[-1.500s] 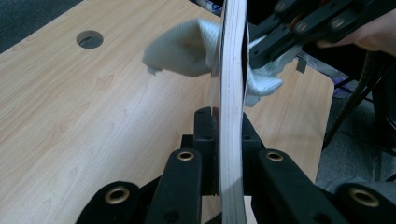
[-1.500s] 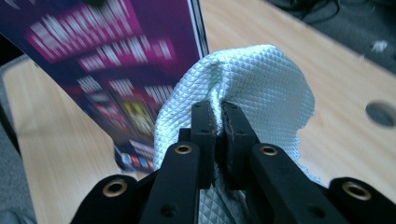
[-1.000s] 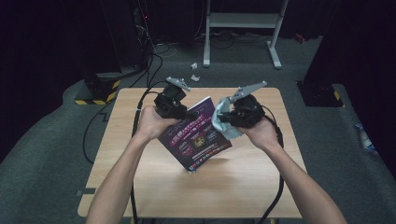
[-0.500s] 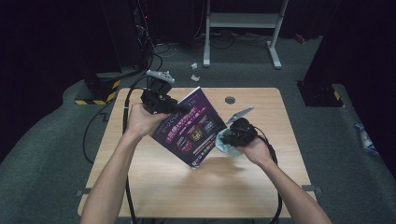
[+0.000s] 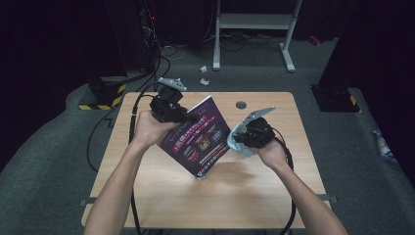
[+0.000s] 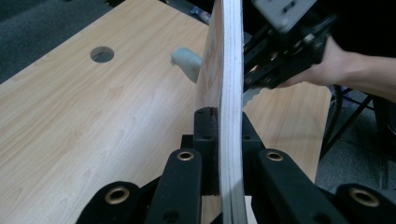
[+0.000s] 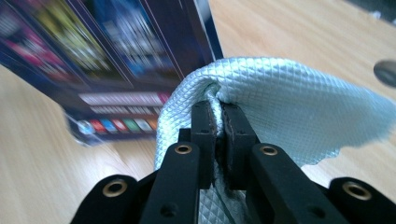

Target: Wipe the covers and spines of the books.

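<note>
Holding the book [image 5: 195, 139] up off the worktop [image 5: 147, 186], the left hand-held gripper [image 5: 188, 117] has its two black jaws pinched tight on the book's edge. In the left gripper view you can see the white pages [image 6: 231, 93] squeezed between them. The book is tilted, with its dark purple cover facing up and its low corner close above the wood.

The right hand-held gripper [image 5: 238, 139] is closed on a pale blue cloth [image 5: 235, 137]. The cloth is bunched just beside the book's right edge, and I can't tell if it touches the cover yet. In the right gripper view the cloth [image 7: 280, 102] puffs out around the jaws, with the book cover [image 7: 116, 60] just behind it.

It looks to me like the cover is about to be wiped. To do that well, keep the left grip firm so the book does not swing. Press the cloth flat on the cover, not the hard jaws. Wipe gently away from the held edge. Push too hard and the book may slip out or bend.

The round hole [image 5: 241, 104] in the worktop sits beyond the book.
</note>
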`<state>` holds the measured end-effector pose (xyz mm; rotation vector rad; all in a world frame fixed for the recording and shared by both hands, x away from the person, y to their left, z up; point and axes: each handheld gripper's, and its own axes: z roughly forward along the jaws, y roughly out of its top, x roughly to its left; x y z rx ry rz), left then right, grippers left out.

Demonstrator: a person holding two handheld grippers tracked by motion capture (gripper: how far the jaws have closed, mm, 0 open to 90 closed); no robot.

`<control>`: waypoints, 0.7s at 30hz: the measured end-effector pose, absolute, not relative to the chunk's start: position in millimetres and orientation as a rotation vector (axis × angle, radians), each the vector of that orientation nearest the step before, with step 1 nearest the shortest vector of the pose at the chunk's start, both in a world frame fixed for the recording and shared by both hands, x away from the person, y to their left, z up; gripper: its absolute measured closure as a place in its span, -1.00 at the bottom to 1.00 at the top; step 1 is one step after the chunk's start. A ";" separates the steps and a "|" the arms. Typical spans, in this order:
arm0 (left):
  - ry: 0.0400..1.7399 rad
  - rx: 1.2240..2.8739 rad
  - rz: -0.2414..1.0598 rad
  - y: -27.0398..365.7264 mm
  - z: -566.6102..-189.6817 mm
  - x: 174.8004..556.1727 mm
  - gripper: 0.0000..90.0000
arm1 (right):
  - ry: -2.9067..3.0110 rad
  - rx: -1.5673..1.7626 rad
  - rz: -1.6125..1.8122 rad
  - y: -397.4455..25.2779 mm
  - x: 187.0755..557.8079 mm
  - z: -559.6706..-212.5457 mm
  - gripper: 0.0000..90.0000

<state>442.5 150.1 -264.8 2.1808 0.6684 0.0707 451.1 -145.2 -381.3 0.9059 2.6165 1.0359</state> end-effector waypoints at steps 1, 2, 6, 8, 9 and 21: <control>0.673 2.174 0.067 151.4 -263.6 443.7 0.86 | 2.626 0.918 1.021 -146.5 451.7 -386.3 0.88; 0.675 2.167 0.064 152.1 -262.9 444.3 0.86 | 2.633 0.927 1.007 -148.4 452.1 -391.7 0.88; 0.678 2.162 0.065 152.0 -264.5 444.9 0.86 | 2.649 1.000 0.989 -157.6 454.2 -412.9 0.88; 0.678 2.166 0.063 151.3 -266.4 446.0 0.86 | 2.665 1.019 0.966 -160.2 454.4 -422.6 0.88; 0.680 2.165 0.060 151.2 -267.3 446.7 0.86 | 2.667 1.020 0.965 -161.0 454.6 -425.0 0.88; 0.721 2.133 0.064 147.9 -271.0 451.8 0.86 | 2.760 0.914 1.013 -131.5 439.2 -436.8 0.88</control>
